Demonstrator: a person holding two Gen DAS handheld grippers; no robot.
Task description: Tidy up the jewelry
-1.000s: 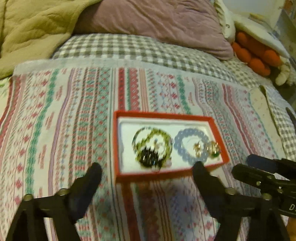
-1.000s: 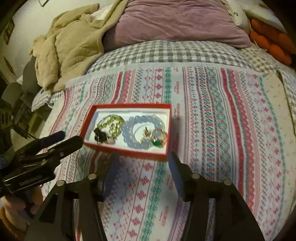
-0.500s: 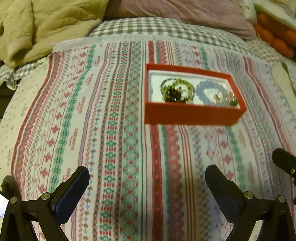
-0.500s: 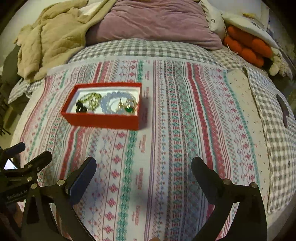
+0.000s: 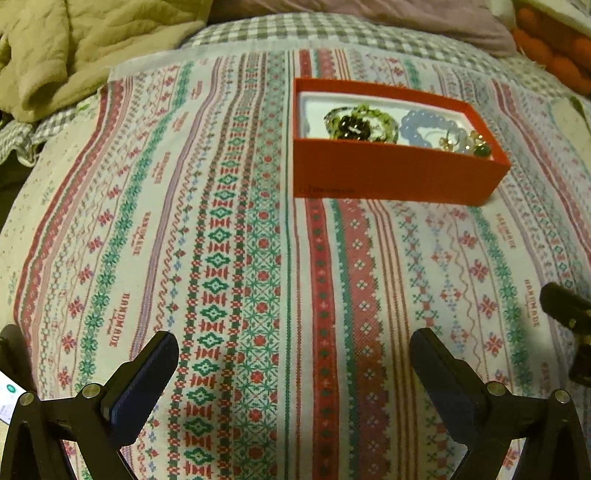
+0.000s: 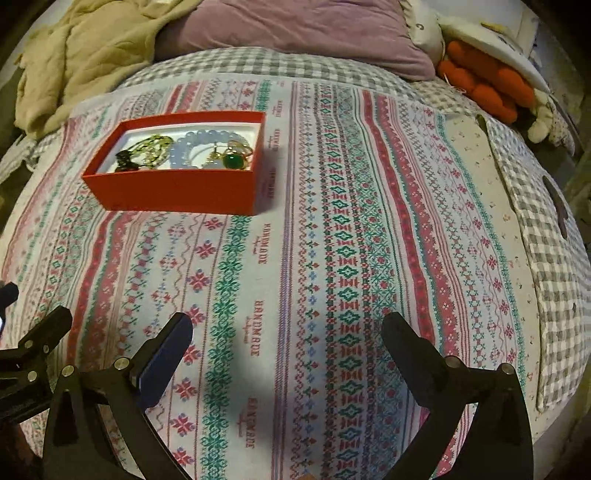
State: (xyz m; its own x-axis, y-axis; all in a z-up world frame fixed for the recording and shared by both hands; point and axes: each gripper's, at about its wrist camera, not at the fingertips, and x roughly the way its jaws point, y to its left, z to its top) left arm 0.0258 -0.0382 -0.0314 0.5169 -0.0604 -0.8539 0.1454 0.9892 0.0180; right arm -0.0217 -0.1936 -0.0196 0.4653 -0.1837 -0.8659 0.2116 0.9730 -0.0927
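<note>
**A:** so what's the layout, biggest stuff first?

**B:** a bed mostly covered by a striped patterned cloth [image 6: 332, 258] with "handmade" printed on it. Behind that there's a grey checked sheet [image 6: 280, 64], a purple pillow [image 6: 295, 26] and a beige quilt [image 5: 85, 40] bunched up on the left. Orange plush thing [image 6: 487, 85] off in the far right corner.

**A:** and the jewelry?

**B:** all sitting in an open red box [image 5: 388, 173] on the cloth. Inside: a green bead bracelet [image 5: 364, 123] on the left, a pale blue bead bracelet [image 6: 199, 146] next to it, and a gold ring with a green stone [image 6: 233, 159] at the right end.

**A:** grippers?

**B:** left gripper [image 5: 293, 363] and right gripper [image 6: 286, 341] both spread wide, nothing in them, both hanging over bare cloth well short of the box.
</note>
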